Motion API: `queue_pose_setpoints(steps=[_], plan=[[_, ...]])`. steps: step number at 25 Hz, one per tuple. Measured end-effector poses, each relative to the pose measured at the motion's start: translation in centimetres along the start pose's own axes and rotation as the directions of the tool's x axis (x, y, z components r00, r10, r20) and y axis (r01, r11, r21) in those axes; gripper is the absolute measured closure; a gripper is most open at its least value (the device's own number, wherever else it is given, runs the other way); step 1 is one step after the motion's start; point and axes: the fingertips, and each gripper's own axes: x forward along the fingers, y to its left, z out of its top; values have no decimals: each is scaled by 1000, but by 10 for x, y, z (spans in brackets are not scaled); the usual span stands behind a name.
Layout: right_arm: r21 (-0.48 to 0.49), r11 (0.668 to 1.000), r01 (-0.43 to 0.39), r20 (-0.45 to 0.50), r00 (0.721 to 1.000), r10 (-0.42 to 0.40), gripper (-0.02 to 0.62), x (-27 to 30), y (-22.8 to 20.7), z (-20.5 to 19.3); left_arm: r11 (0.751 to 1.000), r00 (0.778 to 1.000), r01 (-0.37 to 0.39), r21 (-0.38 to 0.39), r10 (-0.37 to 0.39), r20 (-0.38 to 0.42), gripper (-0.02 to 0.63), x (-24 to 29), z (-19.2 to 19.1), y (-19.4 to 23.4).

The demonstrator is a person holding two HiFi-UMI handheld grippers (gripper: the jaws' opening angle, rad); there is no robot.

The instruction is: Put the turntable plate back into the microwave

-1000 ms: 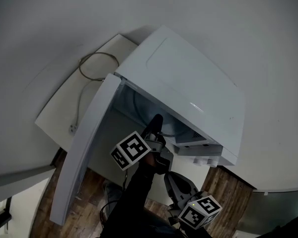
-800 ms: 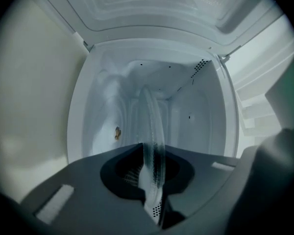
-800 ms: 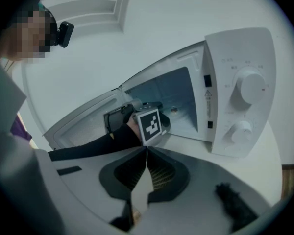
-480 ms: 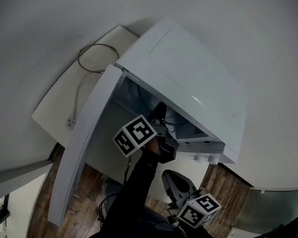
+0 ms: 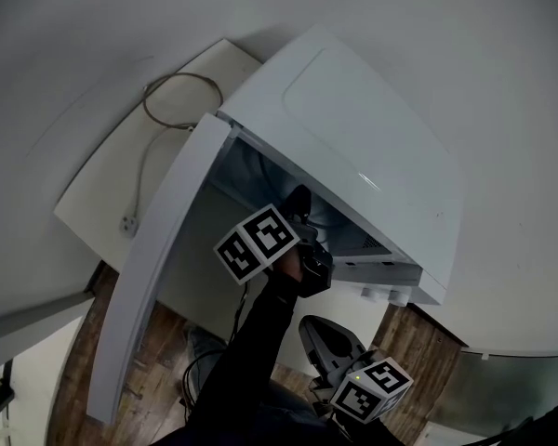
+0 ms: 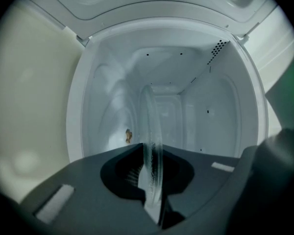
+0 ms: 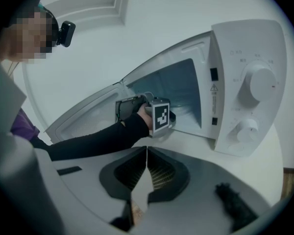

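Observation:
The clear glass turntable plate (image 6: 151, 131) shows edge-on in the left gripper view, its rim pinched between the jaws of my left gripper (image 6: 152, 166), which is shut on it. The plate reaches into the white cavity of the microwave (image 6: 186, 72). In the head view my left gripper (image 5: 296, 219) is at the mouth of the microwave (image 5: 353, 147), beside its open door (image 5: 158, 258). My right gripper (image 7: 147, 153) hangs back below the counter edge, shut with nothing in it; the head view shows this right gripper (image 5: 314, 331) low down.
A brown crumb (image 6: 128, 136) sticks to the cavity's left wall. The microwave's panel with two knobs (image 7: 257, 82) faces the right gripper view. A grey cord (image 5: 167, 110) with its plug (image 5: 127, 223) lies on the white counter (image 5: 102, 193). Wooden floor (image 5: 158, 360) is below.
My left gripper has carried the plate a little further into the microwave opening. The right gripper has stayed where it was.

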Motion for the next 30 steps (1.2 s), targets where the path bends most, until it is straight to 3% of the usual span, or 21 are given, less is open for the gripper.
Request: queue_pose_setpoints(steps=[6,16,24,27,30], plan=[[33,999,-18,-38,999,19,581,-2,1,-16,999,999,-34,12,35,-10,577,-1,4,8],[51,998,-35,-71,997,38,581,-8,4,-32,985,987,-159,69,161,-17,569,0,5,20],[61,997,-46,-75,996,50,581,-10,8,-37,940,962,-267,214,273,-1,554,2,3,20],[67,996,-53,-71,996,58,581,-10,10,-38,912,962,-270,308,270,44,525,3,6,14],[106,992,-64,-56,996,70,581,-9,8,-39,922,979,-204,330,202,42,394,6,6,4]])
